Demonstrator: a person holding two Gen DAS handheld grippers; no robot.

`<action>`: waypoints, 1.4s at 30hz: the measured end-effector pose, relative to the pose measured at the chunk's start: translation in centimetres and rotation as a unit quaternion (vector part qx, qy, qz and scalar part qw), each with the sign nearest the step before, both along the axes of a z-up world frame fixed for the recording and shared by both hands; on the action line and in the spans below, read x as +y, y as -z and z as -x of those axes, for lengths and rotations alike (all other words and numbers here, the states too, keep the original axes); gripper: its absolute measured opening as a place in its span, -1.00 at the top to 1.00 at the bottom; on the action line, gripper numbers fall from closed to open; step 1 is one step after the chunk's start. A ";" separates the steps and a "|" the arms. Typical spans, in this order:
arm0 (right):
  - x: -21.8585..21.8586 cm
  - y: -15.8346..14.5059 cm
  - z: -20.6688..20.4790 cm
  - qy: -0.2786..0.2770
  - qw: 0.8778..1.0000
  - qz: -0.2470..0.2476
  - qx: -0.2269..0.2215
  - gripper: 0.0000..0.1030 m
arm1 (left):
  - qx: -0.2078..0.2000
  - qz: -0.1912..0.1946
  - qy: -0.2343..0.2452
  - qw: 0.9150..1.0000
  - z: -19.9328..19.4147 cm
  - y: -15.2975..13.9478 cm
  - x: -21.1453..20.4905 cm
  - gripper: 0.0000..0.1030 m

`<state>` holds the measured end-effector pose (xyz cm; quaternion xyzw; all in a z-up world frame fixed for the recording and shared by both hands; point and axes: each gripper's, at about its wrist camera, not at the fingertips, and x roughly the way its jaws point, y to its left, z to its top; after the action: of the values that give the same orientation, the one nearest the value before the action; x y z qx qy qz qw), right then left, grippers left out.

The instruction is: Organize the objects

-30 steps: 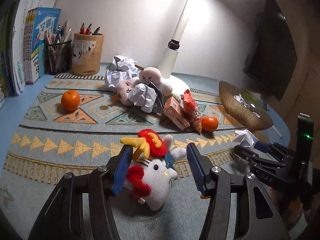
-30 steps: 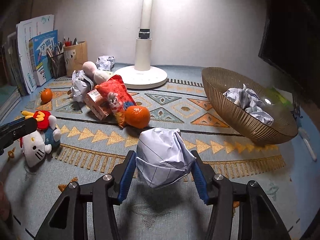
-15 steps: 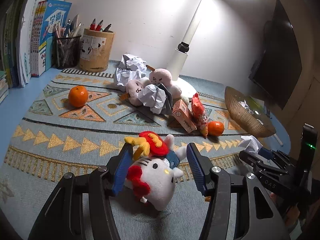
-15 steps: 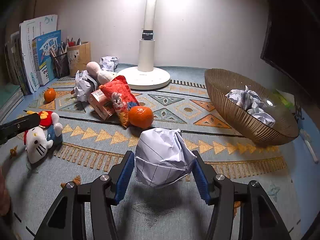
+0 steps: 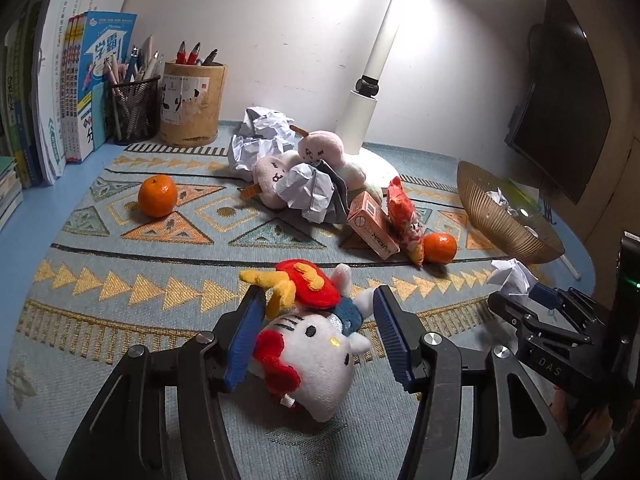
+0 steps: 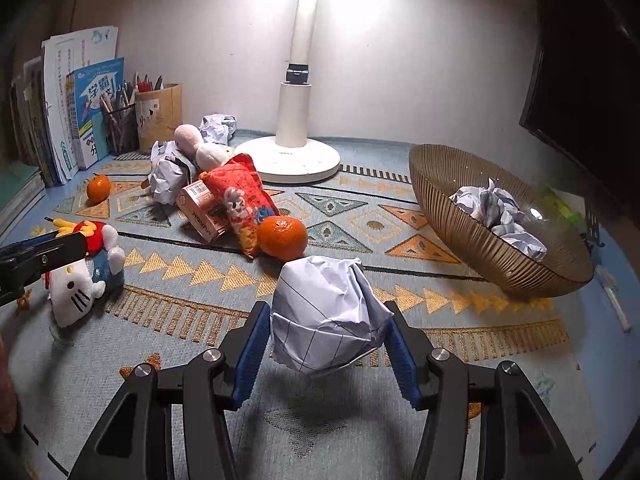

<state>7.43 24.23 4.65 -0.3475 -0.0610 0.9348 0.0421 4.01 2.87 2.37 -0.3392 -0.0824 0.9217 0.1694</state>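
My left gripper [image 5: 318, 334] is open around a white cat plush [image 5: 308, 344] with a red bow and red hat that lies on the patterned mat [image 5: 120, 280]; the blue pads stand on either side of it, left pad close, right pad apart. The plush also shows in the right wrist view [image 6: 80, 276]. My right gripper [image 6: 326, 344] is shut on a crumpled lined paper ball [image 6: 326, 316] and holds it above the mat. The paper ball also shows in the left wrist view [image 5: 512, 278]. A woven brown bowl [image 6: 480, 240] with crumpled papers stands at the right.
Mid-mat lie two pink plushes [image 5: 320, 148], paper balls [image 5: 308, 190], a small box [image 5: 372, 230], a red snack bag [image 5: 404, 220] and two oranges [image 5: 158, 195] [image 5: 440, 248]. A white lamp base [image 6: 288, 158], pen holders [image 5: 192, 102] and books [image 5: 68, 92] stand at the back.
The left gripper has lifted and tilted its view slightly while staying around the cat plush. The right gripper has risen a little with the paper ball in it.
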 end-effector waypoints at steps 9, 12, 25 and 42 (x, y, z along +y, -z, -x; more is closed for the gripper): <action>1.4 -0.7 -1.2 0.019 0.999 0.042 0.013 -0.06 | 0.041 0.110 0.014 0.993 -1.7 -2.3 4.9 0.00; 3.4 -1.9 -2.5 0.024 0.995 0.093 0.031 -0.06 | 0.052 0.075 0.058 0.994 -1.2 -5.2 7.7 0.00; 20.1 -12.6 -0.4 0.181 0.967 0.127 0.124 -0.26 | 0.059 -0.020 0.245 0.967 7.5 -11.1 27.1 -0.49; 10.8 -9.0 -0.3 0.020 0.984 0.177 0.023 -0.80 | -0.028 -0.084 0.001 0.996 -1.1 -3.4 -3.5 -0.98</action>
<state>7.71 35.01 13.66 -0.3288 0.1136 0.9375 0.0003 5.16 -0.59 5.80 -0.3492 -0.1635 0.9016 0.1959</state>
